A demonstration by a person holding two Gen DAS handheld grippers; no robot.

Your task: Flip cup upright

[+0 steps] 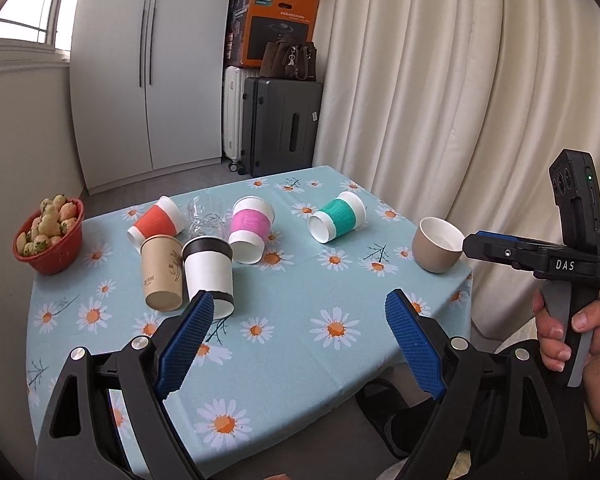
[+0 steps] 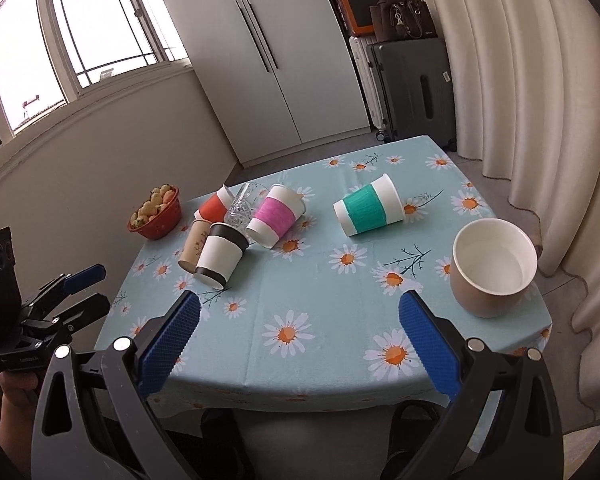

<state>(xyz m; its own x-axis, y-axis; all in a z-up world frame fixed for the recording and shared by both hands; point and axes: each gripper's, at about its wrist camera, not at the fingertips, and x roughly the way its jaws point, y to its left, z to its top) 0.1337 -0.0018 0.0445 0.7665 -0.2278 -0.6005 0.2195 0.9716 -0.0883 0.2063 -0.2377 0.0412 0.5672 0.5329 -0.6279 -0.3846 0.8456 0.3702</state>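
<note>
- Table (image 1: 300, 360): covered with a pale blue cloth printed with daisies; all cups are set on it
- Beige cup (image 2: 492, 268): stood upright with its white inside shown, near the table's right front corner, well apart from the other cups
- Teal-banded cup (image 2: 368, 210): laid on its side near the middle of the far half, apart from the rest
- Pink-banded cup (image 2: 274, 216): tipped over, touching or just beside the clear glass (image 2: 244, 204), which is also tipped
- Orange-banded cup (image 1: 156, 222): laid on its side at the far left of the cluster, behind the kraft paper cup (image 1: 162, 274)
- Kraft paper cup: laid on its side, its base turned toward the camera, pressed against the white cup with dark bands (image 1: 210, 276)
- White cup with dark bands: laid on its side, nearest of the cluster to the left fingers
- Red bowl (image 1: 50, 248): filled with pale strawberries, placed at the table's left edge
- Left gripper (image 1: 300, 336): held above the near edge; blue-padded fingers are spread wide and nothing is grasped
- Right gripper (image 2: 300, 336): held above the front edge; blue-padded fingers are spread wide and nothing is grasped; the beige cup is seen just beyond its right finger
</note>
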